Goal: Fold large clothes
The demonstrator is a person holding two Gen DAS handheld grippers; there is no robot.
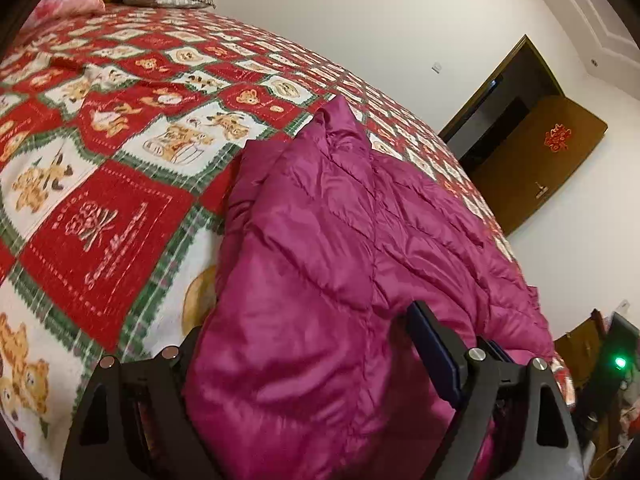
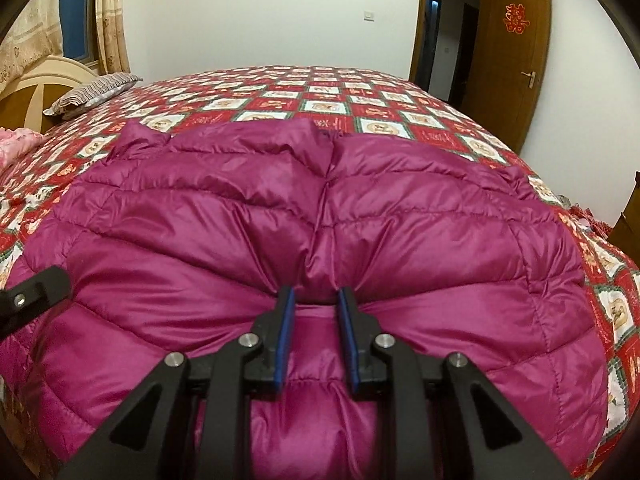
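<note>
A magenta quilted down jacket [image 2: 320, 216] lies spread on the bed, collar toward the far side. It also fills the left wrist view [image 1: 320, 260]. My right gripper [image 2: 316, 300] is closed on a bunched fold of the jacket's near hem, fabric pinched between its blue pads [image 2: 285, 336]. My left gripper [image 1: 304, 328] has its jaws wide apart, with jacket fabric bulging up between them; its left finger is mostly hidden by the fabric, the right finger [image 1: 434, 344] shows. Part of the left gripper [image 2: 32, 296] shows at the left edge of the right wrist view.
The bed carries a red, white and green teddy-bear quilt [image 1: 120, 152]. A striped pillow [image 2: 96, 90] and a pink pillow [image 1: 68, 0] lie by the headboard. An open brown door [image 2: 508, 60] stands at the far right. Cluttered furniture [image 1: 616, 368] stands by the bed's edge.
</note>
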